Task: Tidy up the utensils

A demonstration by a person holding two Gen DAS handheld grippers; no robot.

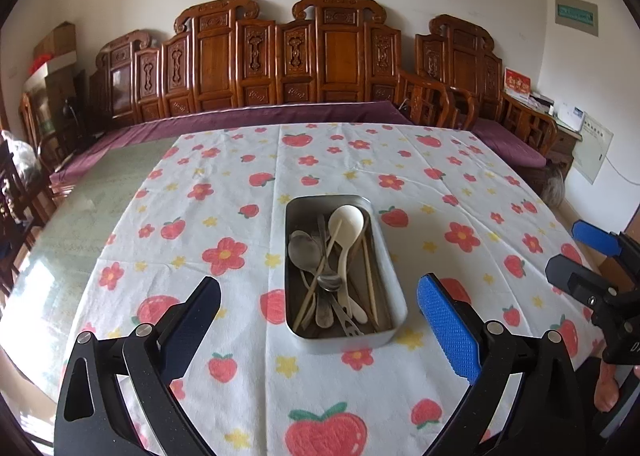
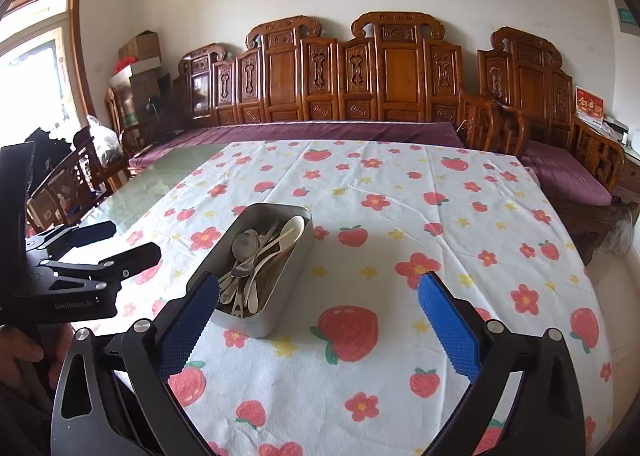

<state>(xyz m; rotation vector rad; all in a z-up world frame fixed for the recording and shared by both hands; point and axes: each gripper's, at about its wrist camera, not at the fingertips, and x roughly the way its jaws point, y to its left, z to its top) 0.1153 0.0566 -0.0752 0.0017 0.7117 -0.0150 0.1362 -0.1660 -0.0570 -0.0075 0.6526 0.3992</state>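
Hovering above a strawberry-print tablecloth [image 1: 240, 376], the left hand-held gripper [image 1: 320, 320] is standing with its jaws spread wide and nothing between them, and the right hand-held gripper [image 2: 320, 316] is doing the same alongside, equally empty; neither is touching anything on the surface. Just beyond the left one's fingertips [image 1: 448, 328], a rectangular metal tin [image 1: 396, 320] is sitting on the cloth, and every utensil in view is lying inside it: a white ladle-style spoon [image 1: 346, 220], several steel spoons [image 1: 304, 250], wooden chopsticks [image 1: 370, 276] and what looks like a slotted fork or cheese knife [image 1: 352, 330], all piled lengthwise and crossing one another rather than sorted by kind. No stray cutlery is showing on the cloth around the tin, so the gathering appears finished, and both tools seem to be standing clear; whether any finer sorting is intended cannot be told. Farther back, a carved wooden bench [image 1: 320, 64] with a purple cushion is running along the white wall.
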